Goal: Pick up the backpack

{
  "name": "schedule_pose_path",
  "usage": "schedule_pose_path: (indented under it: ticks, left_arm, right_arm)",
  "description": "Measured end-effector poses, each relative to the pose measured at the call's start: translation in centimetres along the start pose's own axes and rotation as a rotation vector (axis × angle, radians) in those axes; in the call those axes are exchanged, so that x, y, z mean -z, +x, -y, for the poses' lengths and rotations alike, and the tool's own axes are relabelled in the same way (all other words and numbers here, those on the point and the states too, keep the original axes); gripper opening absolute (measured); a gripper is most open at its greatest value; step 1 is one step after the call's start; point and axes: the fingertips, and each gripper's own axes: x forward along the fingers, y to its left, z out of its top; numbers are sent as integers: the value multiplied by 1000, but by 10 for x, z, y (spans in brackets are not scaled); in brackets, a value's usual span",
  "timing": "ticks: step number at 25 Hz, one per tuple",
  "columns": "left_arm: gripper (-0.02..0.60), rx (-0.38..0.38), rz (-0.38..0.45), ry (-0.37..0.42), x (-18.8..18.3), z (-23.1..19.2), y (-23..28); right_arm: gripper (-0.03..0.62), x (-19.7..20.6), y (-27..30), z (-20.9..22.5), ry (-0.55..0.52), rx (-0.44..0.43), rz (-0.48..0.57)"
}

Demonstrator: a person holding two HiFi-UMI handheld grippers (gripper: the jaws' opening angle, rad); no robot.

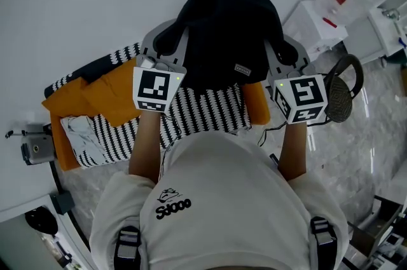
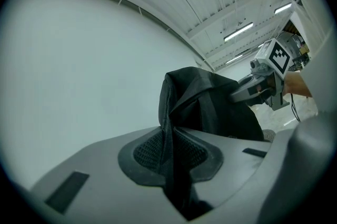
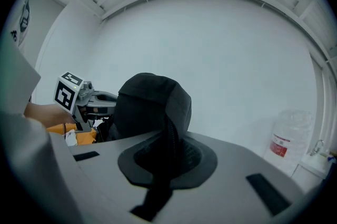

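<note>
White surface [image 1: 76,2] fills upper frame; your left gripper [image 1: 166,46] and right gripper [image 1: 283,54] each pinch the backpack [image 1: 226,27] fabric. It looks lifted at centre, so the pick-up is nearly done.

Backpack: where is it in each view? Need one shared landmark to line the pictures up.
Head view: backpack top centre, held between left tool and right tool.
Left gripper view: centre, fabric clamped in the jaws.
Right gripper view: centre-left, fabric clamped in the jaws.
Landmark: marker cubes; left cube also shows in right gripper view, right cube in left gripper view.
</note>
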Motion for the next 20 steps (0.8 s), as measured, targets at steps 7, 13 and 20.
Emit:
schedule_pose_path:
  ticks: [7, 13, 20]
  left_arm:
    - [64, 15, -7, -7, 6, 4, -2]
    - [64, 22, -13, -11, 8, 7, -1]
    - [64, 31, -22, -19, 12, 7, -3]
  right_arm:
    - [43, 5, -1, -2, -2, 0, -11]
    - [43, 9, -2, -2, 2, -5, -20]
    - [43, 12, 0, -4, 1, -15, -29]
